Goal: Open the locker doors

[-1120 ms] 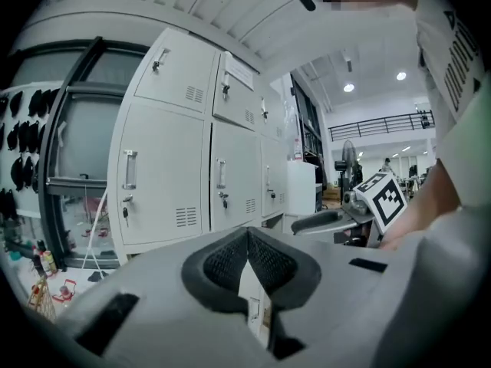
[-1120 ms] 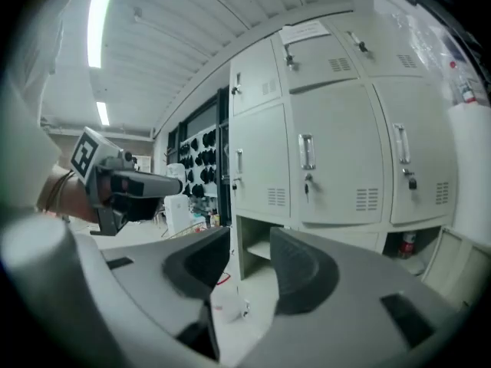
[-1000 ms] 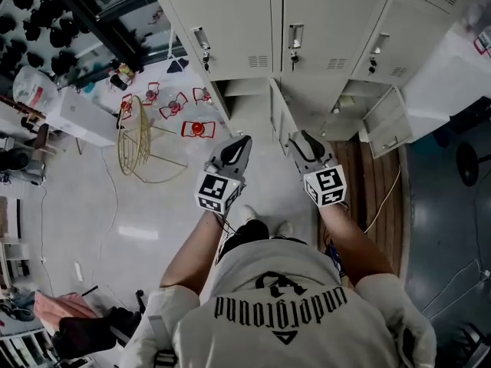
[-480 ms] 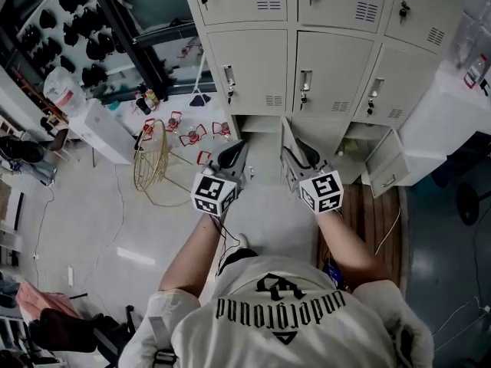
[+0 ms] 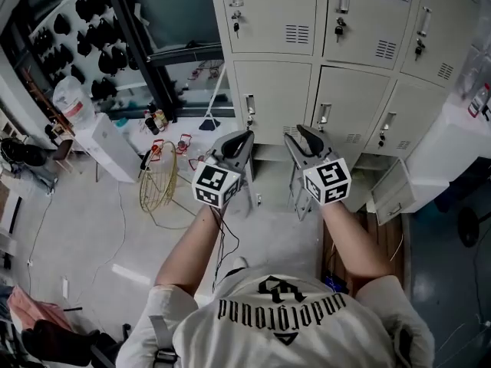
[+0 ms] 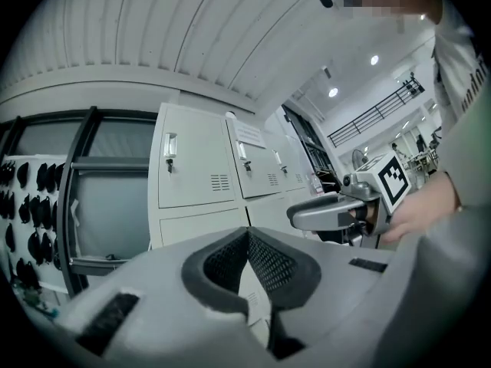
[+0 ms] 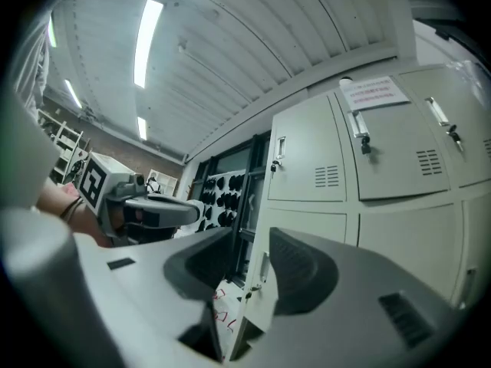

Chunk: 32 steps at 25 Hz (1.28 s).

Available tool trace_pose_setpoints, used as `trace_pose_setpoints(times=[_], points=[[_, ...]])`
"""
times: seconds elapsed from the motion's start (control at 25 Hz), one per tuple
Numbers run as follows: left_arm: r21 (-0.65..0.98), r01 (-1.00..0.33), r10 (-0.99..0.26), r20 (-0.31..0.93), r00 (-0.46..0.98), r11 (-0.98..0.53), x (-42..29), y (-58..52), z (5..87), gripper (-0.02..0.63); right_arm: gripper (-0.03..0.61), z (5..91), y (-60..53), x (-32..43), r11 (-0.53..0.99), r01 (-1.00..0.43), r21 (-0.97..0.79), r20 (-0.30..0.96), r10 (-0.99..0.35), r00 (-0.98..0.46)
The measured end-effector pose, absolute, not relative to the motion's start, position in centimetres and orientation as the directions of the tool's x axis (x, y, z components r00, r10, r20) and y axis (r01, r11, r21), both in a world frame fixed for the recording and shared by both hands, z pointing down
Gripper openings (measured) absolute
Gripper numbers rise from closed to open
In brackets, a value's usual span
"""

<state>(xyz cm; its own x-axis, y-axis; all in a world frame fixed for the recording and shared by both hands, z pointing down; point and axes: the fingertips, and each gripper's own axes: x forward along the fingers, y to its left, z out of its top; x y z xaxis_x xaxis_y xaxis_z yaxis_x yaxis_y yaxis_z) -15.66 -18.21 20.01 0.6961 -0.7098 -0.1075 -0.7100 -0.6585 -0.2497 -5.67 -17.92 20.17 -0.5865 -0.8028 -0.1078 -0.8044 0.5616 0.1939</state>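
Two claws higher, facing locker doors (image 5: 274, 98): left claw (image 5: 241, 138) closed, right claw (image 5: 301, 135) parted, empty, lately narrowing.

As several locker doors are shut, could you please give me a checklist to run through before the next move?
1. The right hand-held gripper is empty: ok; jaws apart, just been closing, nothing between them.
2. The left hand-held gripper is ready to grasp: not ok; jaws together, nothing held.
3. The middle-row locker door ahead is shut, not yet opened: ok.
4. Its handle is unobstructed: ok.
5. The bottom-row door is swung open: ok.
6. The middle-row locker door is unlocked: cannot tell.
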Motion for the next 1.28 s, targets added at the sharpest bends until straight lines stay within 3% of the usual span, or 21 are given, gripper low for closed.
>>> trace_pose_setpoints(times=[0.64, 1.28], points=[[-0.356, -0.594, -0.563, -0.198, 0.802, -0.721, -26.3, -29.3, 7.6, 0.008, 0.153, 5.0, -32.0, -17.1, 0.431, -0.85, 0.301, -0.251, -0.825, -0.507], [-0.4, -0.554, -0.491, -0.257, 0.833, -0.73, -28.5, -36.6, 2.5, 0.008, 0.158, -2.1, -42.4, -17.9, 0.326, -0.896, 0.301, -0.299, -0.86, -0.413]])
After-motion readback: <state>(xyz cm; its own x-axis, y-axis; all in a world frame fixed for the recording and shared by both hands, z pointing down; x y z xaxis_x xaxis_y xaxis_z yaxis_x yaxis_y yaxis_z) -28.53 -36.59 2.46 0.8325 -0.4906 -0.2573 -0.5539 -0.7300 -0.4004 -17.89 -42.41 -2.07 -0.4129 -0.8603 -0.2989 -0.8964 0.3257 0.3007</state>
